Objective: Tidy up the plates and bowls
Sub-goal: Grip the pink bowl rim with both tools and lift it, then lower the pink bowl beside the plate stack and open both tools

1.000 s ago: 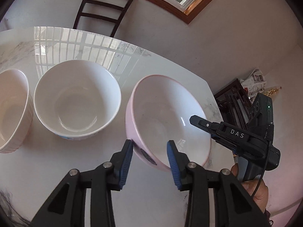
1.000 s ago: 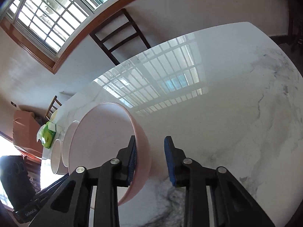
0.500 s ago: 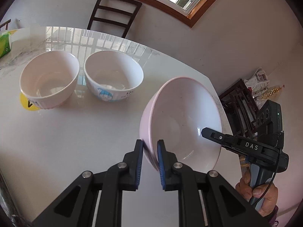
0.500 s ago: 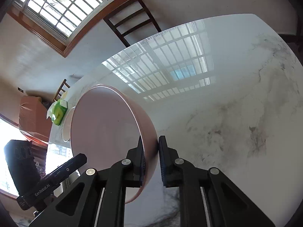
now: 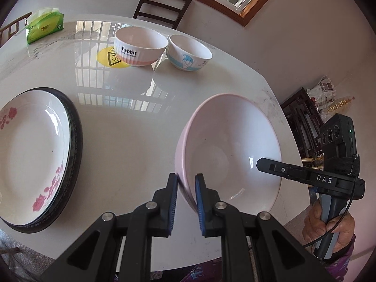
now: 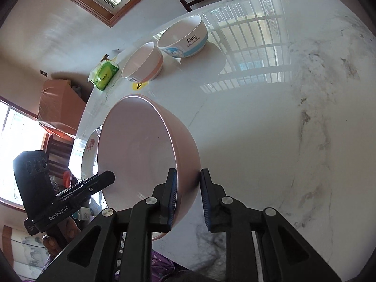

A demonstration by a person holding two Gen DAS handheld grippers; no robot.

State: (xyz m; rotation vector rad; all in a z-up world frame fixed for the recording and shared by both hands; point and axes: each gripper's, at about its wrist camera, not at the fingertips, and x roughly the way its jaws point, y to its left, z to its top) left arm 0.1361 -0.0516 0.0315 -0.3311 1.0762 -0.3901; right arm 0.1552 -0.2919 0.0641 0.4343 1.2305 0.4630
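Note:
A large pink bowl [image 5: 232,150] is held above the white marble table [image 5: 131,129] by both grippers. My left gripper [image 5: 185,188] is shut on its near rim. My right gripper [image 6: 188,188] is shut on the opposite rim of the same bowl [image 6: 141,150]; it shows at the right in the left wrist view [image 5: 305,176]. Two smaller bowls stand at the far side: a "Rabbit" bowl [image 5: 141,45] with a pink band and a blue cartoon bowl [image 5: 189,55]. A rose-patterned white plate [image 5: 30,150] lies on a black plate [image 5: 75,141] at the left.
A green tissue pack [image 5: 44,28] lies at the far left of the table. A yellow warning sticker [image 5: 110,57] sits by the Rabbit bowl. A dark chair [image 5: 162,7] stands behind the table. Dark furniture [image 5: 303,119] is beyond the right table edge.
Both grippers, shut on the pink bowl, have lifted it higher and pulled it back from the two small bowls. The plates at the left have come into view.

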